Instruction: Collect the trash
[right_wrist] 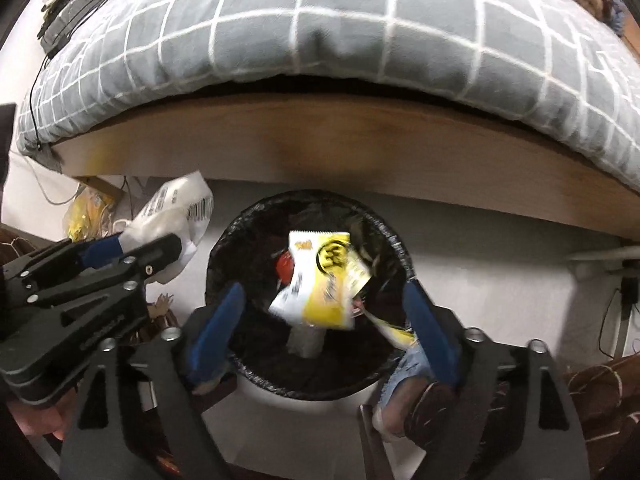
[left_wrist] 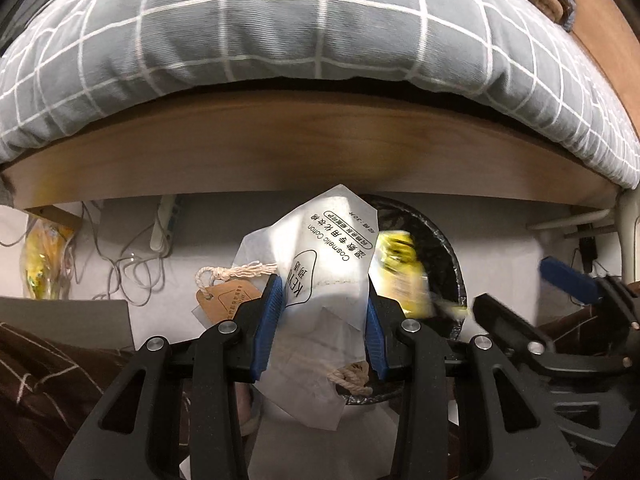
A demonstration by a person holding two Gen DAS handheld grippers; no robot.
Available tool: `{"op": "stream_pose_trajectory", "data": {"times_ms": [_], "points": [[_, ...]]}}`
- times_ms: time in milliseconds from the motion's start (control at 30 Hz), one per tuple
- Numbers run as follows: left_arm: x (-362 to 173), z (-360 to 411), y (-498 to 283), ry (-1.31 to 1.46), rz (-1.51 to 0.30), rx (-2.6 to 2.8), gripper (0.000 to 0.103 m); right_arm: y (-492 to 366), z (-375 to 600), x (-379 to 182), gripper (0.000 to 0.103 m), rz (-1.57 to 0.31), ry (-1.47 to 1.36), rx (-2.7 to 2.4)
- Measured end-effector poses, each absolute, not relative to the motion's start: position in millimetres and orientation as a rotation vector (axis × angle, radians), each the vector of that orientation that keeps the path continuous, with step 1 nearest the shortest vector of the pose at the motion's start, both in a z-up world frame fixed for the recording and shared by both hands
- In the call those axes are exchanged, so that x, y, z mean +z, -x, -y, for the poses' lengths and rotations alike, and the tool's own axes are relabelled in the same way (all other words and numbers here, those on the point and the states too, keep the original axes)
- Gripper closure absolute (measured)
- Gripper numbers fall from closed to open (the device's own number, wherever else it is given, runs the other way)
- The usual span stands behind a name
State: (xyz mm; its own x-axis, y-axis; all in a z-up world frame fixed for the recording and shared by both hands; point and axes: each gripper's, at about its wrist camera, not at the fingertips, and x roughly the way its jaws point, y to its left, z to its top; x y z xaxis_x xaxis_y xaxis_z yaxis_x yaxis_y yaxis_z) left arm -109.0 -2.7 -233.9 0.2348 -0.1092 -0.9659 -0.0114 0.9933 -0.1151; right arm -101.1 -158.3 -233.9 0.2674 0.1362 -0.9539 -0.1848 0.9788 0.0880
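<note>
My left gripper (left_wrist: 326,300) is shut on a white cosmetic-cotton bag (left_wrist: 320,256) with black print, a string and a brown paper tag (left_wrist: 228,300). It also shows at the left of the right wrist view (right_wrist: 176,216), beside the bin. My right gripper (right_wrist: 324,312) is open and empty, directly above a round bin with a black liner (right_wrist: 304,376). A yellow and white wrapper (right_wrist: 324,284) is blurred in mid-air over the bin mouth, loose between the open fingers. It also shows in the left wrist view (left_wrist: 400,272). The right gripper shows at the right edge of the left wrist view (left_wrist: 560,280).
A bed with a grey checked cover (left_wrist: 300,40) and a wooden frame (left_wrist: 320,152) overhangs the bin. Cables and a power strip (left_wrist: 162,228) lie on the white floor. A yellow bag (left_wrist: 44,256) lies at the left. Brown checked fabric (left_wrist: 48,364) is below.
</note>
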Motion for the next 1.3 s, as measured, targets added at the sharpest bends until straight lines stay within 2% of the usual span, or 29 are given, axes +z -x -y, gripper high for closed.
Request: {"op": "stream_pose_trajectory", "data": {"times_ms": [333, 933, 1200, 1300], "points": [[-242, 29, 104, 0.101, -1.352, -0.122, 0.065, 101, 199, -222, 0.009, -1.231, 0.015, 0.119], [-252, 76, 105, 0.080, -1.374, -0.206, 0.064, 99, 249, -215, 0.008, -1.187, -0.036, -0.013], [-249, 77, 107, 0.067, -1.357, -0.201, 0.055, 99, 245, -214, 0.008, -1.181, -0.035, -0.006], [-243, 78, 108, 0.057, -1.342, -0.191, 0.043, 98, 245, -214, 0.008, -1.180, -0.036, -0.004]]}}
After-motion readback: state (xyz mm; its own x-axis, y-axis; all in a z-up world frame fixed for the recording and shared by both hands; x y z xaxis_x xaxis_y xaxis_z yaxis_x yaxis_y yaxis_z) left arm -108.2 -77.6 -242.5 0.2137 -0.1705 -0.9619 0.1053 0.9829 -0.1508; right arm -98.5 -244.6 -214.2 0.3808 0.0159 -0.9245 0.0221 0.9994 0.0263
